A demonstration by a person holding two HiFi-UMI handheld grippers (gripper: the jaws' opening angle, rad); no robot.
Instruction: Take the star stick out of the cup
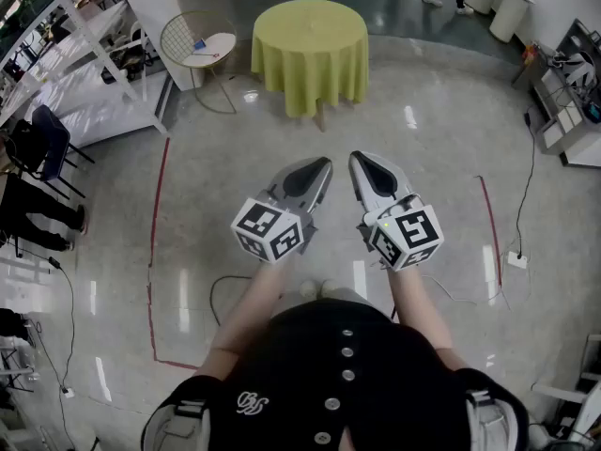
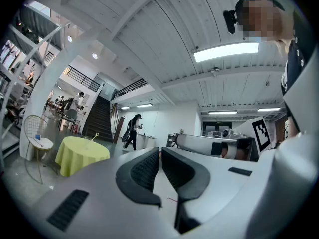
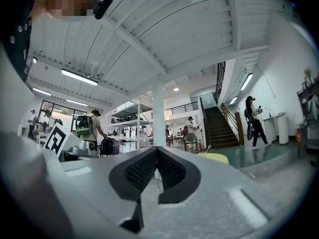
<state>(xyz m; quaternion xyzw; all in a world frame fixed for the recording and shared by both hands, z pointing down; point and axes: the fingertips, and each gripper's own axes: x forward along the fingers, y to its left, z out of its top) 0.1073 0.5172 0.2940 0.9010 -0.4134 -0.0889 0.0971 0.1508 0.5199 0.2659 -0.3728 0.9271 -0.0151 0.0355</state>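
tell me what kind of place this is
Likely a big open workspace or studio hall: polished floor, a staircase up to a railed mezzanine, and a round table under a yellow-green cloth.

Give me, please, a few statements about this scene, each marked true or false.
1. The left gripper and the right gripper are both shut, with nothing between their jaws. True.
2. The round table wears a red cloth. False: its cloth is yellow-green.
3. The left gripper rests on the round table. False: both grippers are held in the air over the floor, well short of the table.
4. A red line runs along the floor on the person's left. True.
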